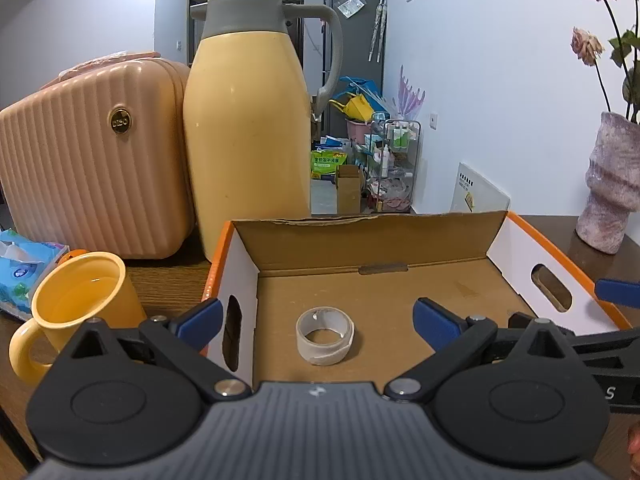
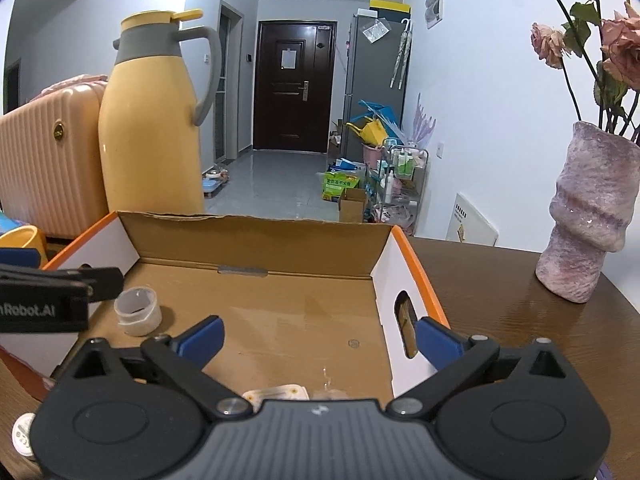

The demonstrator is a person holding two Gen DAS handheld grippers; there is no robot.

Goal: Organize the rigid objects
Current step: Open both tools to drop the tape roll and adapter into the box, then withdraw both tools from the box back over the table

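Note:
An open cardboard box [image 1: 360, 240] with an orange rim stands on the wooden table. A roll of pale tape [image 1: 325, 336] lies on its floor, also in the right wrist view [image 2: 138, 312]. My left gripper [image 1: 320, 320] is open, with the roll between its blue fingers and touching neither. The left finger sits by the box's left wall. My right gripper [image 2: 319, 336] is open over the right half of the box [image 2: 256, 240], nothing between its pads. Its right finger is at the right wall's handle hole. A small white packet [image 2: 276, 394] lies on the floor just below it.
A tall yellow thermos jug [image 1: 248, 128] and a peach ribbed case [image 1: 92, 168] stand behind the box on the left. A yellow mug [image 1: 80, 300] and a tissue pack [image 1: 20, 268] sit beside it. A pink vase [image 2: 588, 216] with flowers stands on the right. A round white object [image 2: 22, 434] lies nearby.

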